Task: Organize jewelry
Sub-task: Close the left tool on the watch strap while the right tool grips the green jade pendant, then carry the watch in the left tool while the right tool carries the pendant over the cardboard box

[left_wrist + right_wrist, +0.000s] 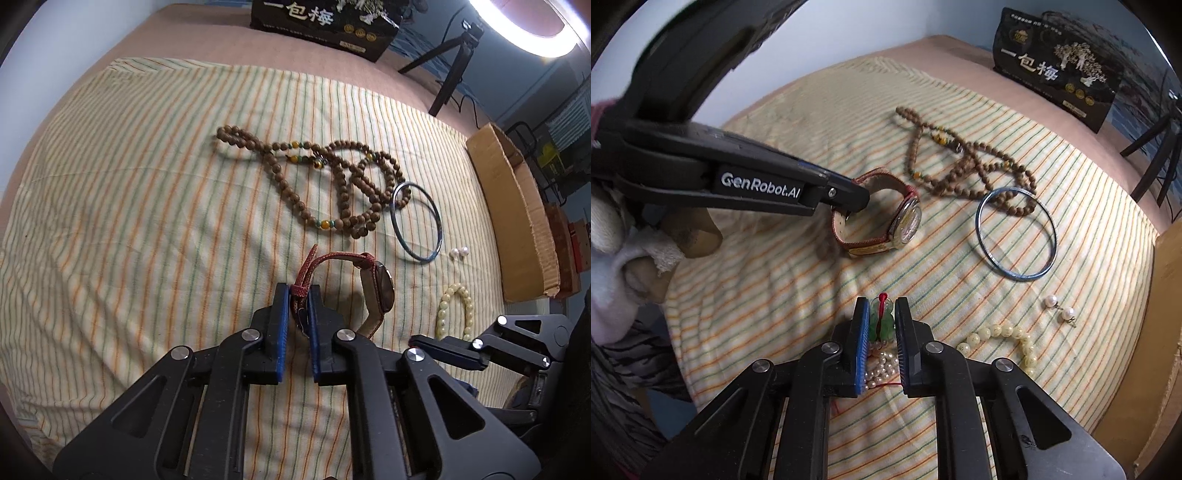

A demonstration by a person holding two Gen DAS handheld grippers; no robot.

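My left gripper (300, 290) is shut on the red strap of a wristwatch (382, 291); the watch stands on edge on the striped cloth (147, 206). In the right wrist view the left gripper (855, 201) pinches the strap of the watch (908, 221). My right gripper (881, 308) is shut on a green jade pendant (882, 323) with a red cord, over a small pearl strand (881, 369). A long brown bead necklace (347, 184) (964, 166), a thin blue bangle (415, 221) (1015, 234), two pearl earrings (458, 253) (1060, 308) and a cream bead bracelet (456, 310) (1001, 336) lie on the cloth.
A black printed box (325, 26) (1056, 70) stands at the far edge. A cardboard box (517, 210) lies along the right side. A tripod (450, 62) and ring light (535, 26) stand behind. A gloved hand (631, 254) holds the left gripper.
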